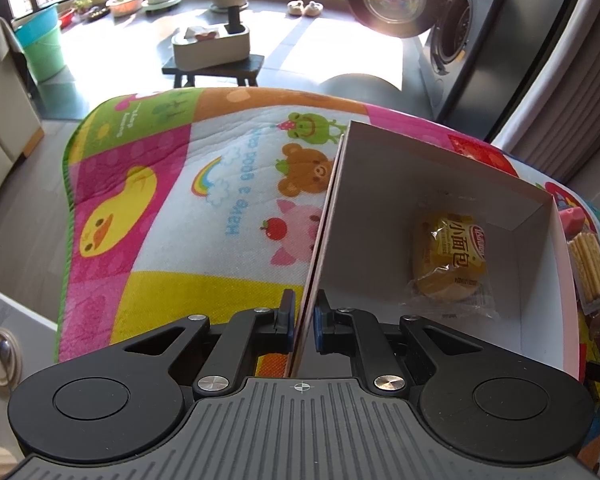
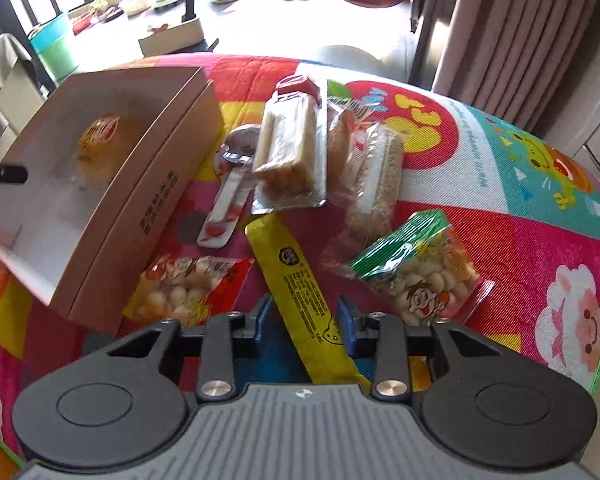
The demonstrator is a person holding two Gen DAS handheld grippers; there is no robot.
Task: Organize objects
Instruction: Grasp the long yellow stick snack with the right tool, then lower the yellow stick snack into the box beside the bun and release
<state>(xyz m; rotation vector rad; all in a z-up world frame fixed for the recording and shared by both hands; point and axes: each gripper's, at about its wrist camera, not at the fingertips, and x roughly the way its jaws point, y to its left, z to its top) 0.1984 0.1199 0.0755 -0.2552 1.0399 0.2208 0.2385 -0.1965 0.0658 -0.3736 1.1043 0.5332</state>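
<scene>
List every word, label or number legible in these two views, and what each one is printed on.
"小面包": on the yellow bread packet lying in the white box.
"Have a good" (partly legible): blue lettering on the cartoon play mat.
Box's outer side wall: printed Chinese characters, too blurred to read.
Yellow stick packet between the right gripper's fingers: a round logo and fine print, too small to read.
Other snack bags: no readable text.

A cardboard box [image 2: 100, 184] sits on the play mat [image 2: 520, 184], holding one wrapped bun [image 1: 448, 260]. Right of it lie a spoon [image 2: 232, 184], cracker packs [image 2: 288, 152], two snack bags [image 2: 420, 272] and, nearest, a stick sachet [image 2: 304, 300], perhaps drink mix.
</scene>
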